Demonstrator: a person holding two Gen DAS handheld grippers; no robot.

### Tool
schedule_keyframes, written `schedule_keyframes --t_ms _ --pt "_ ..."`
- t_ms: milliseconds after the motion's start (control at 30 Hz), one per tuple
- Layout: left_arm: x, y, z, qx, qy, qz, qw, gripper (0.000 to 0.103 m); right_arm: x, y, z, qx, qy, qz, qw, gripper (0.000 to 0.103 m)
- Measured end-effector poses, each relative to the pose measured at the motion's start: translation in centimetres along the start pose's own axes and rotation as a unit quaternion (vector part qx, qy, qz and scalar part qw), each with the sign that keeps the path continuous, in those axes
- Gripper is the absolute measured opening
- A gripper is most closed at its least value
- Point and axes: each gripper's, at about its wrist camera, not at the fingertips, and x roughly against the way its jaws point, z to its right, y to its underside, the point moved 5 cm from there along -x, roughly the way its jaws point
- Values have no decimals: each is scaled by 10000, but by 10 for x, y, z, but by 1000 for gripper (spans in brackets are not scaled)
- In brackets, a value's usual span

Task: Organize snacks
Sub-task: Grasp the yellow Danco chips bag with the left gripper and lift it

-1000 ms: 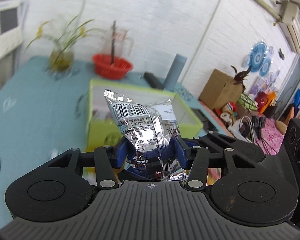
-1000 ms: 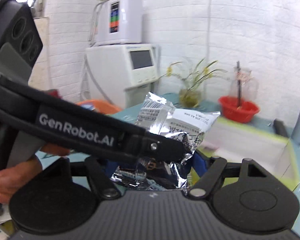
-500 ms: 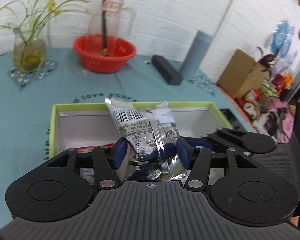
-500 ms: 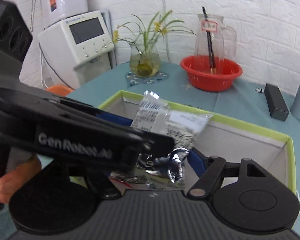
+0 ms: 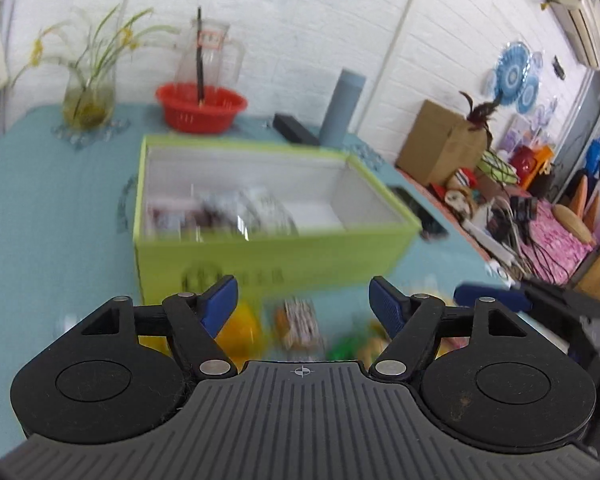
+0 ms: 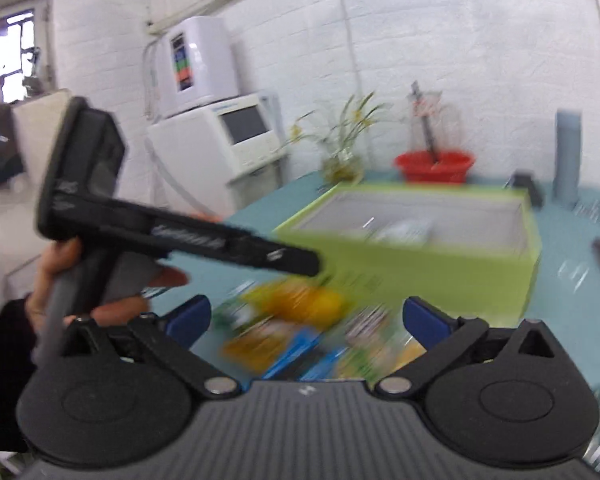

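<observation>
Before rectangular green box [image 5: 260, 256]: both hand-held grippers, left [image 5: 302, 300], right [image 6: 306, 320], wide open, empty; crinkly foil packets [image 5: 244, 216] inside.

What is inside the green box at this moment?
The green box holds blurred snack packets, silvery and dark, along its left and middle; the right part shows bare white floor. The near wall hides whatever lies against it, and blur prevents counting packets.
</observation>
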Motion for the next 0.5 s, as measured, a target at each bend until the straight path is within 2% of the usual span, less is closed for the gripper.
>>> schedule_keyframes --t_ms 67,133,200,267,333,400,500 --pt "10 30 4 100 33 -153 9998 54 0 26 -24 -141 -205 -204 9995 102" --pt "16 54 9 149 111 -368 9992 51 -5 42 -37 -99 -228 -385 9989 102" --pt "15 63 13 137 136 -480 9987 48 -16 47 -39 -129 -72 -513 9986 102" --pt "8 63 17 68 111 -584 9982 40 -29 49 -36 -149 99 -646 9977 102" --pt "3 64 19 70 -31 -662 9978 40 -38 51 -32 -92 361 -730 9966 102" --pt "8 63 17 109 -241 -571 9980 40 -31 50 -36 -50 404 -707 9967 102" --pt "28 53 16 179 -85 -220 9996 42 3 45 -52 44 124 -391 9992 102"
